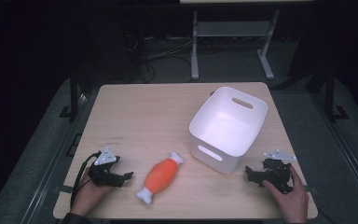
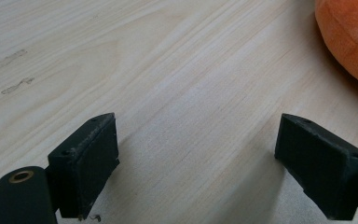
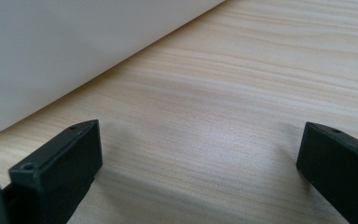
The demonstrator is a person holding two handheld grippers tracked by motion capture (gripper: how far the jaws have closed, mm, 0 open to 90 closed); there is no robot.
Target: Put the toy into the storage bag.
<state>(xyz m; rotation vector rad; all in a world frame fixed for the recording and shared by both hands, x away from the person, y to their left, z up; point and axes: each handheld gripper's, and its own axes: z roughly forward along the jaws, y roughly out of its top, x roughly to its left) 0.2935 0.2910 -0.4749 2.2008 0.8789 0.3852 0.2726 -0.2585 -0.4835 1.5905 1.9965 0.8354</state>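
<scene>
left hand-held gripper (image 1: pixel 121 177) is resting low at the near left of the desk (image 1: pixel 144 112), jaws spread wide and pinching nothing; in the left gripper view bare wood is lying between its fingertips (image 2: pixel 86 161). it is pointing toward the orange plush toy (image 1: pixel 161 176), which is lying flat on the desk near the front edge, between the two hands, its white knobbed ends running on a diagonal. the toy is sitting just beside the left jaws but apart from them, its orange flank (image 2: pixel 349 37) edging into the upper right corner of the left gripper view.

right hand-held gripper (image 1: pixel 254 175) is sitting at the near right, also spread and holding nothing, aimed at the outer wall of the white bin (image 1: pixel 223 161). that wall (image 3: pixel 65 51) is looming close in the right gripper view, not touching the jaws.

the bin is standing upright on the right half of the desk, mouth open, nothing inside, handle slots showing on two walls.

judgement: both grippers are parked open either side of the toy, likely readying for a pick, with the bin placed near as the drop point. the left gripper is looking the better placed to take the toy across its soft middle.
</scene>
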